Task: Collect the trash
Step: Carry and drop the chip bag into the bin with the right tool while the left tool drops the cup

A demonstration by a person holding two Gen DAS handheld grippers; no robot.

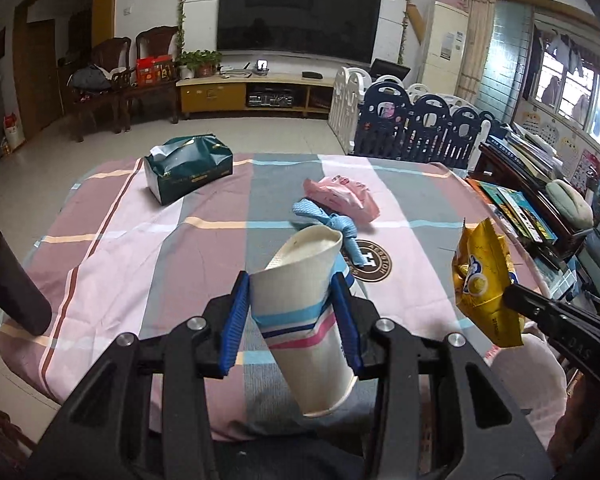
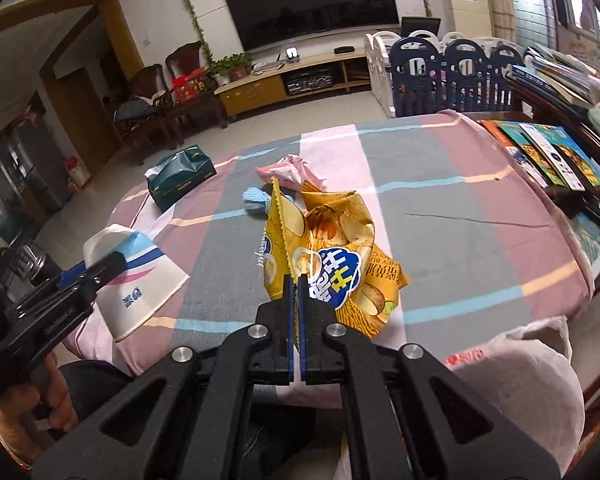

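Note:
A white paper cup (image 1: 300, 312) with blue and pink stripes hangs tilted above the near edge of the table, its mouth towards the camera. My left gripper (image 1: 290, 280) is shut on it, and its blue pads (image 1: 236, 312) dent the cup's sides. The right wrist view shows that cup (image 2: 140, 280) at the left in the left gripper (image 2: 112, 260). My right gripper (image 2: 296, 280) is shut on the torn edge of a crumpled yellow chip bag (image 2: 332, 248), held above the table. In the left wrist view the chip bag (image 1: 484, 280) hangs at the right from the right gripper (image 1: 512, 296).
On the plaid tablecloth (image 1: 140, 248) lie a pink wrapper (image 1: 344, 196), a blue cloth (image 1: 320, 220) and a green tissue pack (image 1: 188, 172). A dark bottle (image 1: 8, 280) stands at the left edge. Books (image 2: 548, 152) line the right side. A pale pink plastic bag (image 2: 520, 380) sits at near right.

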